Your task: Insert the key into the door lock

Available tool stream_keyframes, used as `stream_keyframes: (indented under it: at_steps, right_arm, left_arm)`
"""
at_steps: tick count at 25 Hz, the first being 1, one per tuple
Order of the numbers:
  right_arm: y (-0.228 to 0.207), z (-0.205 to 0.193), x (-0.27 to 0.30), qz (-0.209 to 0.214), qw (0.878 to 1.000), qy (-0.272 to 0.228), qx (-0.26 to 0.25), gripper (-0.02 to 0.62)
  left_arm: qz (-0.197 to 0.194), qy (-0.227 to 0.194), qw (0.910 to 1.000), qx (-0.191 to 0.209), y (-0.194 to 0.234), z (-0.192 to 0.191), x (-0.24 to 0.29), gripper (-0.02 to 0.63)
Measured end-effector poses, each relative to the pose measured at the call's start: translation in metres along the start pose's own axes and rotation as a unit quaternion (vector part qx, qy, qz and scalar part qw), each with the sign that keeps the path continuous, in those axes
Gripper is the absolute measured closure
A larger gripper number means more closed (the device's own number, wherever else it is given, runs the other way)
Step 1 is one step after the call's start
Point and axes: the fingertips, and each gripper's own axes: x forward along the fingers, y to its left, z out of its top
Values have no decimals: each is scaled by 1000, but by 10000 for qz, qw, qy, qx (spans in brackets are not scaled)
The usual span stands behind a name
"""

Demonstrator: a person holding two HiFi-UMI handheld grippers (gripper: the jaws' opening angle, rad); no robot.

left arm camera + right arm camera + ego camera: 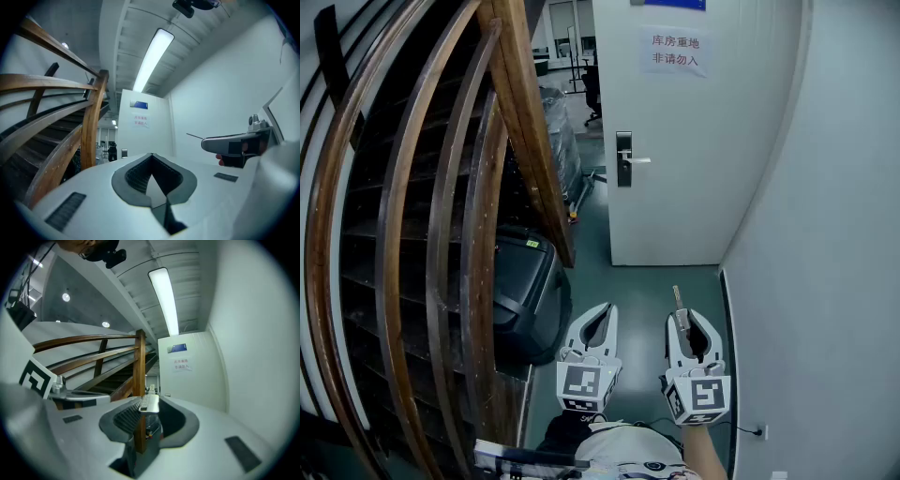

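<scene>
We are holding both tools level and side by side, low above the green floor (642,281), and both are pointing towards the white door (703,169) ahead. The right tool (684,317) is gripping the key (678,298). Its jaws are closing on the key's head, and the blade is sticking out past the tips towards the door. In the right gripper view the key is sitting upright between the pads, in line with the door's left edge. The left tool (602,309) is carrying nothing, and its jaw tips are meeting with only the hollow between the pads behind them.

The key is well apart from the lock (624,159), which is sitting on the door's left edge as a dark upright plate with a silver lever handle pointing right. A paper notice (675,52) is hanging on the door above the lock. A pale wall (834,234) is running along our right side. A curved wooden stair railing (441,234) is filling the left side, and a black case (525,286) is standing on the floor beside its foot, just left of the left tool.
</scene>
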Motion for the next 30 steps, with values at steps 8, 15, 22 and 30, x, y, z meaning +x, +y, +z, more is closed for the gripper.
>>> stream_keyframes:
  at_steps: [8,15,22,30]
  right_arm:
    - [9,-3,8,16,10000,11,-28,477]
    - [17,-9,18,-21,10000,40,55,477]
    - [27,-28,35,-196,9995,189,181,477]
    - [46,-58,57,-284,9981,495,232,477]
  left_arm:
    - [-22,22,10000,-8,11,-5,0,603]
    - [-75,73,9999,-85,23,-13,2,603]
    - [-128,253,9995,-124,51,-34,-2,603]
    - [-193,518,9980,-305,81,-65,-2,603]
